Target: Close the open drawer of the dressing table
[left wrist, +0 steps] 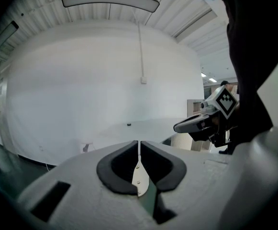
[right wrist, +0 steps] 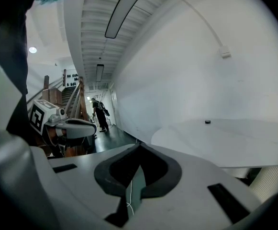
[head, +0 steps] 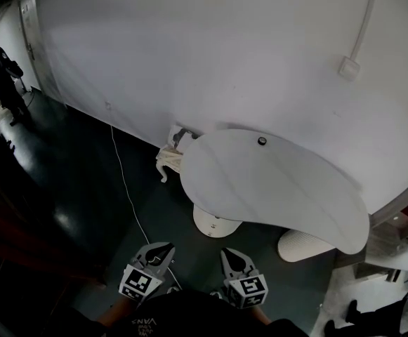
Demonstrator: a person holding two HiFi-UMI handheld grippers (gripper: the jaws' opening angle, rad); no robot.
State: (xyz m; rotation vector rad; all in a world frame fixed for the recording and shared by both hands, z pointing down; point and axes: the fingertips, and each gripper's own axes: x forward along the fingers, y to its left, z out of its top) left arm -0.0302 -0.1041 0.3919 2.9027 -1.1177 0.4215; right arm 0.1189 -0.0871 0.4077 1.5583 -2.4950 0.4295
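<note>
White dressing table [head: 281, 188] beyond right gripper [head: 232, 254]

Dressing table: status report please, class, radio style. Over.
Left gripper shut, empty; right gripper shut, empty. Dressing table ahead, untouched, no drawer in view. White cable on floor near left gripper.

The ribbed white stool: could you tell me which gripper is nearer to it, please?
Right. The right gripper is just left of the ribbed white stool in the head view; the left gripper is farther left.
</note>
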